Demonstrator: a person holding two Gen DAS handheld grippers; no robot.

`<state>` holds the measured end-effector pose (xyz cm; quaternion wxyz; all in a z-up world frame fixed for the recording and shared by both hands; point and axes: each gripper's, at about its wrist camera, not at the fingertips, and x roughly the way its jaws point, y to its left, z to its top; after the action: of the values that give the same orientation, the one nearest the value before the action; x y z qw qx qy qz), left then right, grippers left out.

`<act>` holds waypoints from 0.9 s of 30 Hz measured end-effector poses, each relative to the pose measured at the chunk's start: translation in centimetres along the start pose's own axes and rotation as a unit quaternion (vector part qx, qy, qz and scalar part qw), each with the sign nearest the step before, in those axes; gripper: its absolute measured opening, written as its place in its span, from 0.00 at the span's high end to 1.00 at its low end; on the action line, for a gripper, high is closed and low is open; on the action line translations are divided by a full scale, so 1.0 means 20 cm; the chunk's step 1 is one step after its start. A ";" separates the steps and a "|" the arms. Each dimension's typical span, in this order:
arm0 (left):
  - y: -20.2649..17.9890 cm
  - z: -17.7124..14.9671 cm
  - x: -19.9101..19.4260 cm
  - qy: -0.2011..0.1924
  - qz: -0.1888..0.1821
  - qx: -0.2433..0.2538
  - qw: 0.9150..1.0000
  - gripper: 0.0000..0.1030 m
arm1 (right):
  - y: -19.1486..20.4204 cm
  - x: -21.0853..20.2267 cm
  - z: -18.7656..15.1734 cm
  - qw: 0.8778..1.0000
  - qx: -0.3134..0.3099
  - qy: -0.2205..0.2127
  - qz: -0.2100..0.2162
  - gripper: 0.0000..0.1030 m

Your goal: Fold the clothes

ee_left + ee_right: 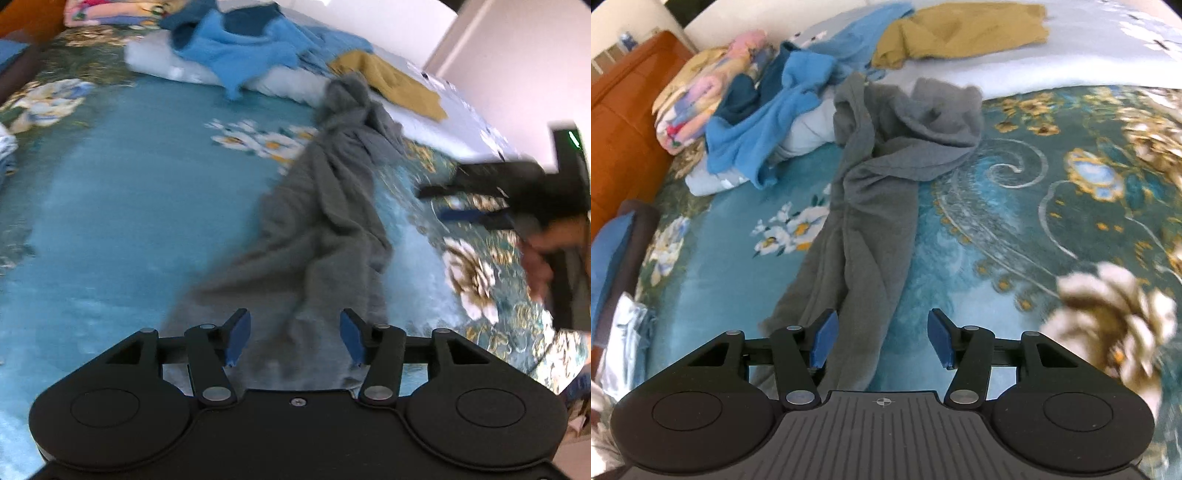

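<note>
On the teal floral bedspread (713, 280) lies a crumpled grey knit garment (864, 206), stretched lengthwise. Left gripper (293, 341) and right gripper (882, 341) hover over its near end, jaws parted, gripping nothing. No readable writing shows.

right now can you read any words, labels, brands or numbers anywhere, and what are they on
None can be read.
right gripper: a small crosshair mark on its body, no letters.
grey garment: no tag or print in view.
blanket: flowers and swirls only.
Both views are blurred, so small print could be missed.
</note>
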<state>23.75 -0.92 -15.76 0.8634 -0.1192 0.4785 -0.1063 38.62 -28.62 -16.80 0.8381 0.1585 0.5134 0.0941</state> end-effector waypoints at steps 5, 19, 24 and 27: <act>-0.11 0.01 0.17 0.020 0.029 -0.006 0.999 0.51 | 0.04 0.23 0.10 0.998 -0.045 0.027 0.019 0.51; -0.14 0.00 0.23 0.004 0.027 -0.052 0.998 0.58 | 0.10 0.53 0.20 0.993 -0.088 0.071 0.022 0.66; -0.14 -0.02 0.24 -0.003 0.033 -0.053 0.998 0.60 | 0.13 0.54 0.20 0.994 -0.080 0.074 -0.007 0.91; -0.11 -0.03 0.25 -0.002 0.035 -0.049 0.998 0.85 | 0.14 0.53 0.19 0.995 -0.070 0.072 -0.021 0.94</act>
<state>25.75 -4.65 -19.41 0.8608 -0.1448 0.4850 -0.0521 46.80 -23.25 -22.91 0.8101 0.0813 0.5673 0.1237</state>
